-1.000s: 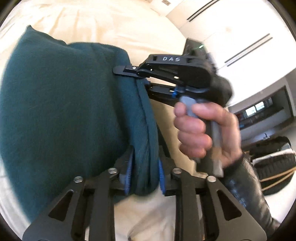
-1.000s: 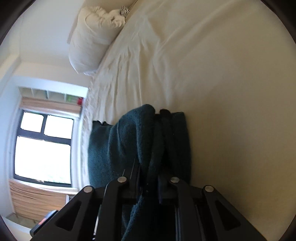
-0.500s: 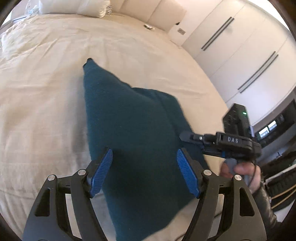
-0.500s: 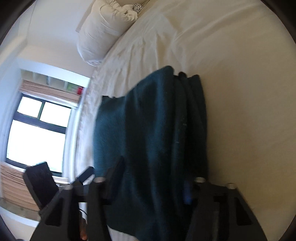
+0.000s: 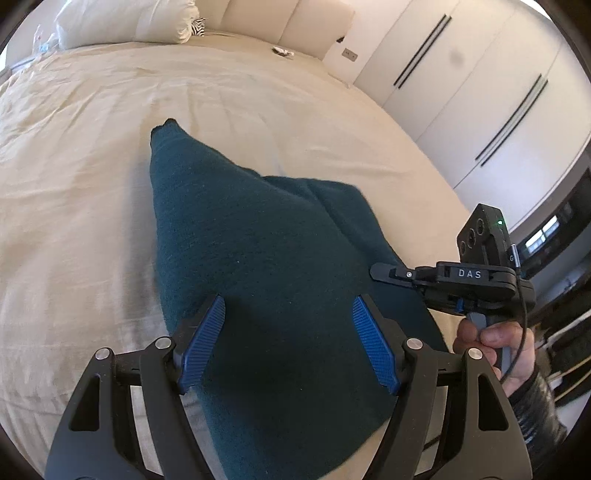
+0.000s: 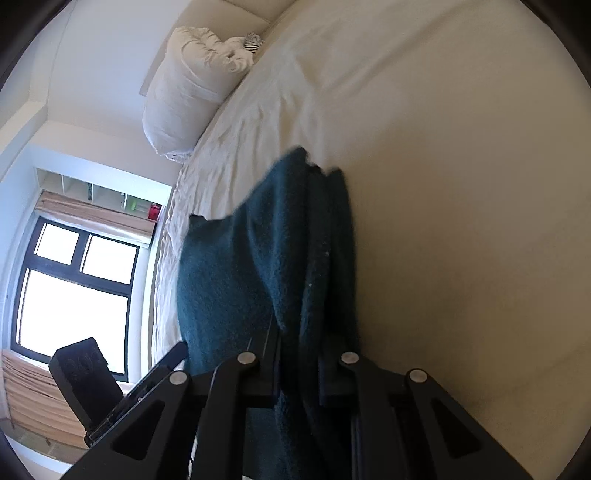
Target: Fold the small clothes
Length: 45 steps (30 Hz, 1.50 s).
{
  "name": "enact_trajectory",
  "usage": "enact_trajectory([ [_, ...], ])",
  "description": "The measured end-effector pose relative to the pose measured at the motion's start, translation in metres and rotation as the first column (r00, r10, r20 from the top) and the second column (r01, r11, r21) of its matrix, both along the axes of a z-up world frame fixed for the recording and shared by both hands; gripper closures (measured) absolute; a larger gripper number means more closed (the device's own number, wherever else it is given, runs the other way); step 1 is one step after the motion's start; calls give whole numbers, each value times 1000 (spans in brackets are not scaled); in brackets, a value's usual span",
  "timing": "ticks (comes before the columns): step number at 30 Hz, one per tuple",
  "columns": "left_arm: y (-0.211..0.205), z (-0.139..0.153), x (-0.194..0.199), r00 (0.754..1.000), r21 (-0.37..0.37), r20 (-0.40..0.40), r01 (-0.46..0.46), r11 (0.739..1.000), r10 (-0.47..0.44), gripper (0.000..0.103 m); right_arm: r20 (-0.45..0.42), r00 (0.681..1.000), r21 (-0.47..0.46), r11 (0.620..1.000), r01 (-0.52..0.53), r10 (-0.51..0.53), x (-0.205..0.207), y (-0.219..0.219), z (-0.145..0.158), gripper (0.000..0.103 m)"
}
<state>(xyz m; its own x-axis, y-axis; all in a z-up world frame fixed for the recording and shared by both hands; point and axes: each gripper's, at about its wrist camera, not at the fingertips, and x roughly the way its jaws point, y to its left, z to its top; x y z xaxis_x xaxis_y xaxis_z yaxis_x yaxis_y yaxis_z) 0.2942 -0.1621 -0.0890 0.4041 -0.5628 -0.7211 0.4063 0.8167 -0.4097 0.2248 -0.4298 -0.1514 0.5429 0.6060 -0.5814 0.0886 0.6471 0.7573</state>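
While my left gripper (image 5: 288,343) stands wide, its blue ribbed pads (image 5: 371,345) spread to either side, nothing lies between them; it hovers over the near part of the teal folded cloth (image 5: 266,280). That cloth, a thick fleecy piece, lies on the cream bedsheet (image 5: 92,192), broad at the near end and tapering to a raised corner at the far end. To its right, just beside the cloth's right edge, I see my right gripper (image 5: 384,272) from the side, black and marked DAS, with my right hand (image 5: 496,345) wrapped round its handle; from this view I cannot tell whether its tip touches the fabric.

Through the right wrist camera, my right gripper (image 6: 299,373) is drawn narrow, its jaws pinched on a stacked fold of the teal folded cloth (image 6: 258,266), whose layers run away from the fingers in parallel ridges. Near and to the left, part of the black left gripper body (image 6: 85,373) shows against the window (image 6: 70,291). Farther off, the bedsheet (image 6: 443,184) stretches away. At the far end of the bed lies a white pillow (image 5: 125,22), with a small striped item (image 5: 199,26) just beside it, then the padded headboard (image 5: 288,18). White wardrobe doors (image 5: 480,92) fill the far right.
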Motion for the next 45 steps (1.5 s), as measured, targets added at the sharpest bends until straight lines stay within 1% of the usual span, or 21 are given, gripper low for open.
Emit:
enact_trajectory([
  [2,-6,-7,-1,1000,36,15,11,999,-11,32,7,1000,29,1000,0,-1,5,0,-9,89],
  [5,-5,-3,-8,999,39,29,11,999,-12,32,14,1000,58,998,2,-3,6,-1,-10,89],
  [8,5,6,-6,999,-12,42,-19,1000,20,32,18,1000,22,1000,-1,1,-2,-1,0,86],
  [10,12,8,3,997,-4,68,-46,999,46,32,15,1000,-24,1000,19,-19,-12,-2,11,79],
  [12,14,9,14,997,13,66,-52,999,51,33,44,999,-78,997,24,-20,-20,5,25,77],
  [14,11,9,25,996,41,77,-51,998,48,41,63,998,-134,991,29,-21,-29,10,33,77],
  [16,2,3,39,997,113,71,-41,993,33,56,48,999,-187,982,34,-25,-32,13,29,77],
  [17,-1,0,45,998,135,63,-38,990,30,58,32,999,-198,980,39,-33,-33,11,25,76],
  [20,-10,-13,61,999,181,28,-22,983,18,59,8,998,-142,988,65,-65,-36,0,10,73],
  [23,-23,-21,63,999,246,53,-5,969,-8,59,14,998,-158,985,69,-68,-38,-3,8,71],
  [24,-24,-23,64,998,250,57,-7,968,-8,59,13,997,-168,983,71,-70,-39,-3,10,70],
  [26,-23,-26,64,998,244,57,-16,970,2,59,14,996,-228,970,91,-90,-42,-2,20,68],
  [28,-25,-27,63,998,255,66,-18,967,1,59,50,992,-321,938,128,-118,-50,2,40,68],
  [29,-26,-27,62,997,264,71,-18,964,-1,59,82,990,-341,930,136,-115,-52,7,52,68],
  [30,-27,-27,61,997,272,76,-19,962,-1,59,108,989,-333,934,129,-99,-53,11,60,68],
  [33,-29,-28,60,996,281,85,-30,959,6,59,160,987,-306,951,40,10,-51,40,74,68],
  [34,-29,-28,59,996,284,87,-32,958,7,59,159,987,-304,953,14,36,-48,47,72,68],
  [36,-30,-28,58,996,292,94,-33,956,5,59,115,991,-347,937,-31,76,-42,59,57,68],
  [38,-31,-28,58,995,299,97,-29,954,0,59,57,995,-362,931,-55,81,-35,62,39,73],
  [41,-33,-29,56,994,311,112,-33,950,-3,59,85,993,-332,942,-50,83,-39,56,26,74],
  [45,-36,-28,53,991,327,135,-41,944,-4,59,102,991,-350,935,-50,91,-50,55,40,71],
])
